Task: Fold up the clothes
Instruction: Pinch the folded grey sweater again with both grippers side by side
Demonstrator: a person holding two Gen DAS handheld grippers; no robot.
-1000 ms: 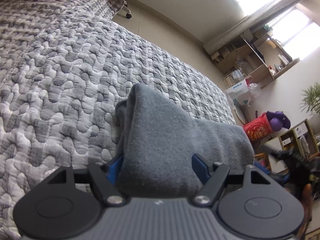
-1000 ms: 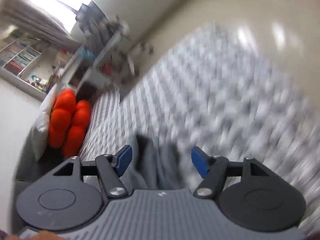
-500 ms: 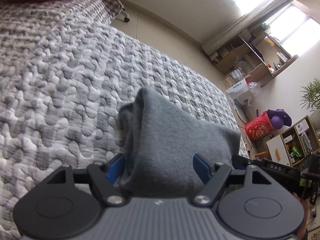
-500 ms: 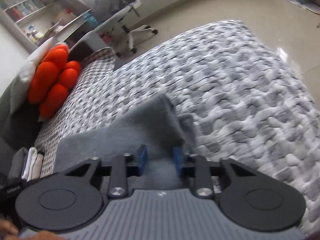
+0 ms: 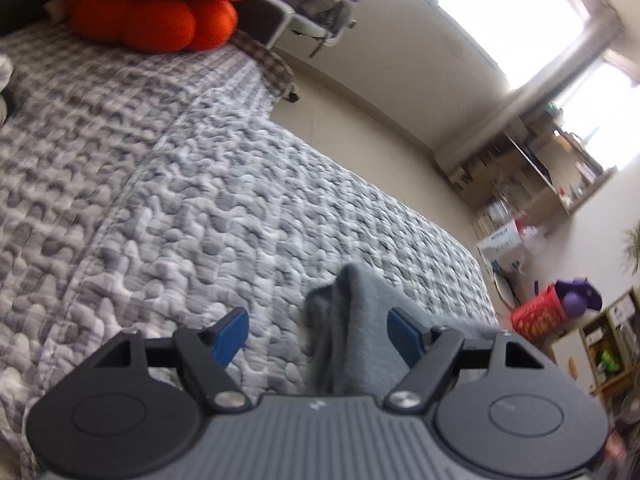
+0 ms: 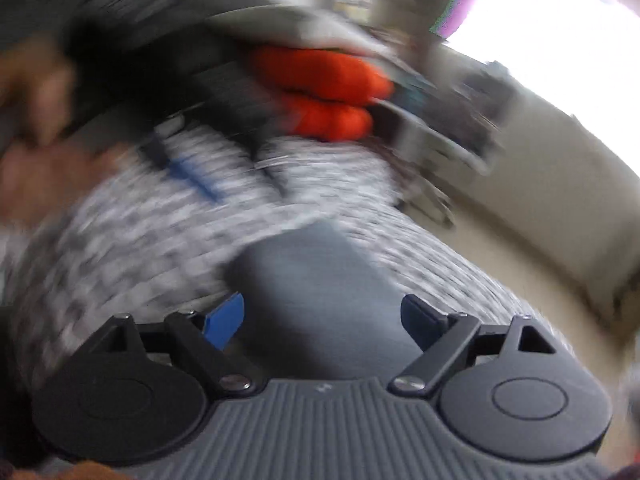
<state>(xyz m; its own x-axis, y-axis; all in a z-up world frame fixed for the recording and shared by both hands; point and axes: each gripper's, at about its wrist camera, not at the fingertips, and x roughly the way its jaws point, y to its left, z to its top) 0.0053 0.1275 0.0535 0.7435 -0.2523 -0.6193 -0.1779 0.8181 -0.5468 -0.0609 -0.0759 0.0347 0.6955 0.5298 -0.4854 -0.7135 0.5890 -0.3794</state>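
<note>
1. Garment: a grey folded piece of clothing point(image 5: 360, 320) lies on the bed's grey-white quilt point(image 5: 200, 208), near the quilt's far-right edge in my L wrist view. I can see layered fold edges on its left side.
2. L gripper point(image 5: 318, 334): fingers spread wide, released, nothing clamped. The blue pad on the left point(image 5: 230, 332) sits over bare quilt, apart from the cloth; the one on the right overlaps the grey cloth in the view, but I can't tell whether it touches.
3. R gripper point(image 6: 322, 320): fingers also spread wide, released. The grey clothing point(image 6: 316, 288) fills the gap between them in my R wrist view, w/ both blue pads point(image 6: 224, 320) off to the sides of it. Contact not readable, since the frame is badly motion-blurred.
4. Bed bkgd: an orange plush cushion point(image 5: 160, 4) sits at the head end of the quilt; it also shows as an orange smear in the R view point(image 6: 320, 88).
5. Room, L view: cream floor point(image 5: 360, 120) beyond the bed, bright window point(image 5: 500, 12) at top right, cluttered shelves point(image 5: 532, 176) below it, a red bag point(image 5: 538, 316) w/ a purple item on top at the far right.
6. R view, left edge: a blurred skin-toned shape, maybe part of a person; too smeared to say more.
</note>
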